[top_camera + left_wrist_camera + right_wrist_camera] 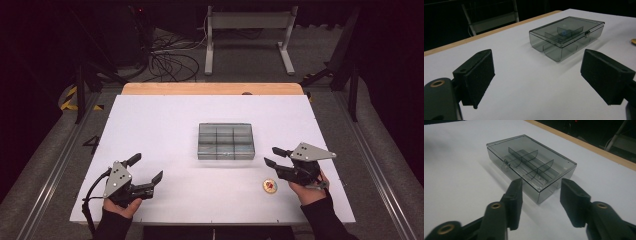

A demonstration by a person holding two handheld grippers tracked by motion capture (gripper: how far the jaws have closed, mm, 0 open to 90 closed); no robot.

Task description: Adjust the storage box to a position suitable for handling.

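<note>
White worktop (165, 130), wooden strip along far edge. Lying directly on it: smoky clear compartment box (225, 141), lid closed, near centre; small round gold disc (269, 186) near front right, apart from box.

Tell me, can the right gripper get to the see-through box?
Probably yes. The right gripper points at the closed box with bare table between them; its jaws stand apart with nothing between them.

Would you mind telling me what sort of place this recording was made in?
Probably a lab or recording studio set up for manipulation work: a white-topped table stands amid dark surroundings, loose black cables lie on the grey floor behind it, and a grey metal stand is beyond.
</note>
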